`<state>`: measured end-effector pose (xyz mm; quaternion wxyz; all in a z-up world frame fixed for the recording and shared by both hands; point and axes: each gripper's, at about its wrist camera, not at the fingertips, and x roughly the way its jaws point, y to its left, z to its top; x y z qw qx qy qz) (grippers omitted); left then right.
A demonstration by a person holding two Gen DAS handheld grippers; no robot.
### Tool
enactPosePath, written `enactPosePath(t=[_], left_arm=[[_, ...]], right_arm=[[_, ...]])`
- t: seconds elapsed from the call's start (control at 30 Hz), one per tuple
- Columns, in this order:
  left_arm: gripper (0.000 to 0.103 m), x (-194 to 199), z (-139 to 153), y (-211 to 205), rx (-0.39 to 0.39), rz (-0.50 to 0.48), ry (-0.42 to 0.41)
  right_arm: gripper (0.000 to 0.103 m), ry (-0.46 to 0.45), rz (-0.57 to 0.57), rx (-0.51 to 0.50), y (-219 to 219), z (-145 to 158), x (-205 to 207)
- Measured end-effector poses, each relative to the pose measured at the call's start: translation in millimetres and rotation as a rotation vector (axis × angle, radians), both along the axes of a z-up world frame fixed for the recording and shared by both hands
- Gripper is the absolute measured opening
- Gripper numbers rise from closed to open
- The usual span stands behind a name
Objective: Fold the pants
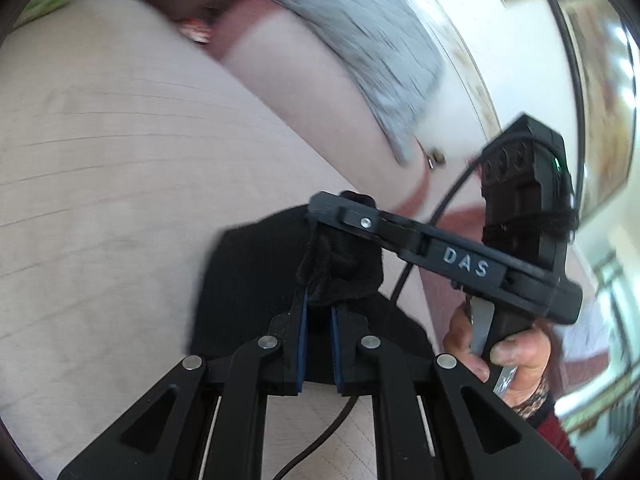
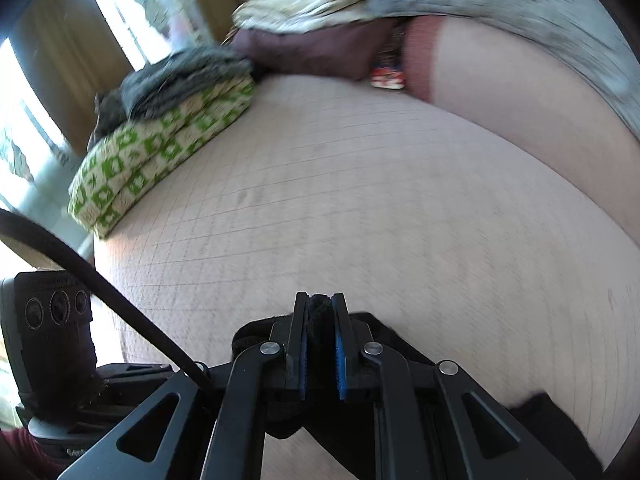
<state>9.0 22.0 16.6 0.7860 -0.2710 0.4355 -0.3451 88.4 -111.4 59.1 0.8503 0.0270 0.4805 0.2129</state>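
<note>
The black pants [image 1: 248, 280] hang bunched over the beige bed. My left gripper [image 1: 319, 300] is shut on a fold of the black fabric. My right gripper [image 2: 320, 300] is also shut on black pants fabric [image 2: 319, 312], which droops below its fingers. In the left wrist view the right gripper [image 1: 332, 212] shows from the side just ahead of my left one, its fingers closed on the same bunch of cloth, held by a hand [image 1: 516, 356]. The left gripper's body [image 2: 52, 336] shows at the lower left of the right wrist view.
A beige quilted bedcover [image 2: 360, 200] fills both views. A green-and-cream patterned cushion [image 2: 160, 148] with dark grey clothes [image 2: 180, 76] on it lies at the far left. A grey blanket [image 1: 360, 40] and a maroon pillow [image 2: 320, 52] lie at the head. A cable [image 2: 100, 280] crosses low left.
</note>
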Motion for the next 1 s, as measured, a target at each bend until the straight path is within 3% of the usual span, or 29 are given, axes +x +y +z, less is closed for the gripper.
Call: enactPosePath(t=[0.13,0.27,0.4,0.43,0.47,0.5,0.57,0.73,0.87,1.0], left_arm=[[0.01,-10.7,-2.5,-52.7,0.086,-0.103,-0.042],[0.012,-19.1,-12.9,-92.4,0.177,-0.216,-0.062],[0.014,-32.7,-10.6,-90.1,0.125,-0.327,-0.044],[0.017,-34.0,-9.5,-85.3,0.11,-0.345,-0.047],[0.026,-37.0,-5.7,-77.0,0.095,-0.354,-0.053],[0.037,-38.3,-1.1,-67.4,0.078,-0.347,-0.062],[0.043,-34.8,6.9,-45.4,0.046,-0.302,-0.077],[0.045,-0.7,0.0,-10.6,0.036,-0.112,-0.025],[0.045,21.4,-17.9,3.2,0.014,-0.013,0.053],[0.045,24.8,-21.4,9.1,0.025,0.014,0.051]], right_arm=[[0.011,0.006,-0.087,0.04,-56.8,-10.3,-18.6],[0.011,0.042,-0.196,0.031,-107.9,-40.9,-30.7],[0.011,0.08,-0.308,-0.059,-140.4,-72.5,-37.9],[0.011,0.088,-0.336,-0.061,-146.6,-75.3,-39.9],[0.012,0.085,-0.373,-0.057,-154.2,-73.9,-43.0],[0.015,0.075,-0.399,-0.054,-160.1,-70.6,-45.5],[0.023,0.025,-0.455,-0.044,-171.1,-53.4,-57.0],[0.026,-0.035,-0.445,0.05,-156.5,-14.6,-81.3],[0.029,0.012,-0.392,0.138,-127.4,-20.3,-85.6],[0.039,0.059,-0.402,0.08,-99.4,-45.9,-72.0]])
